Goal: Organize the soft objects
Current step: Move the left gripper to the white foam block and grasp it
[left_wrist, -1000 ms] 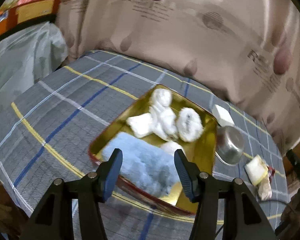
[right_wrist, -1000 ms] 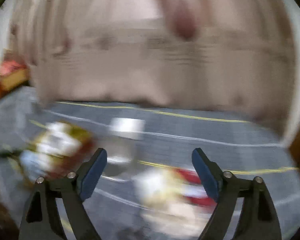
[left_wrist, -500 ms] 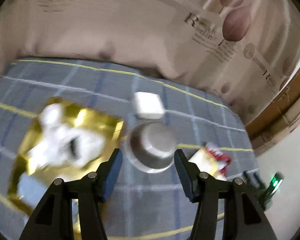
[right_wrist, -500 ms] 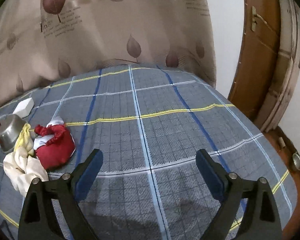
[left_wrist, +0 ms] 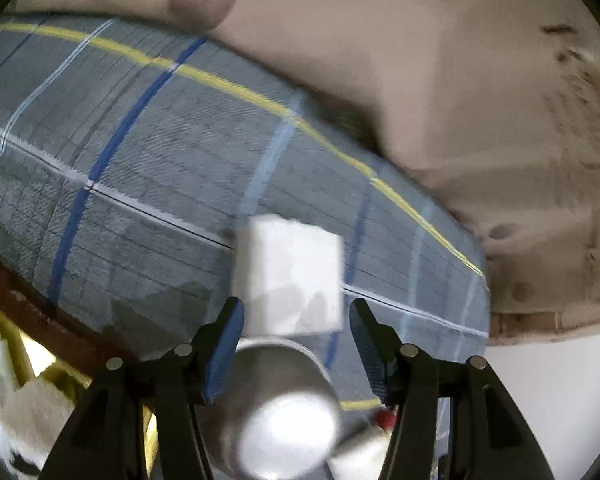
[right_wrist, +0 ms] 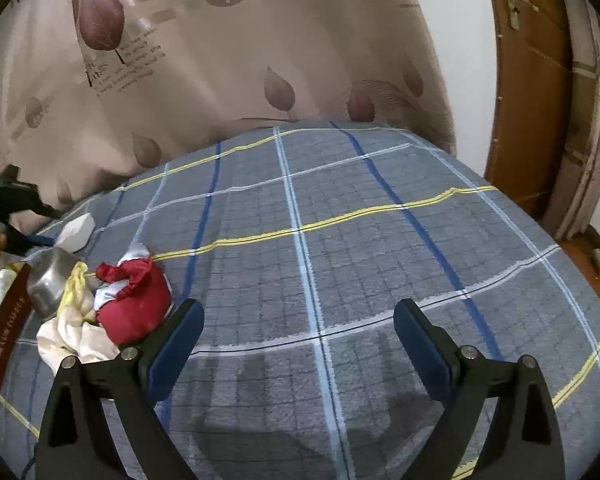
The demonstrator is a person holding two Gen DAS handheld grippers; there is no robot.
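In the left wrist view my left gripper (left_wrist: 296, 320) is open and empty, its blue pads either side of a white foam block (left_wrist: 290, 276) that lies just ahead on the plaid blanket. The block (right_wrist: 76, 232) also shows small in the right wrist view. My right gripper (right_wrist: 296, 332) is open and empty above bare blanket. A red and white cloth bundle (right_wrist: 134, 300) and a cream cloth (right_wrist: 74, 328) lie to its left. A gold tray (left_wrist: 16, 364) holding white soft pieces (left_wrist: 32, 408) sits at the lower left of the left wrist view.
An upturned steel bowl (left_wrist: 280, 408) lies right under my left gripper, beside the tray; it shows in the right wrist view (right_wrist: 50, 280) too. A leaf-print curtain (right_wrist: 220, 60) hangs behind the bed. A wooden door (right_wrist: 528, 80) stands at the right.
My left gripper has swung right from over the tray, past the steel bowl, up to the white block. My right gripper has settled, still open, over the blanket.
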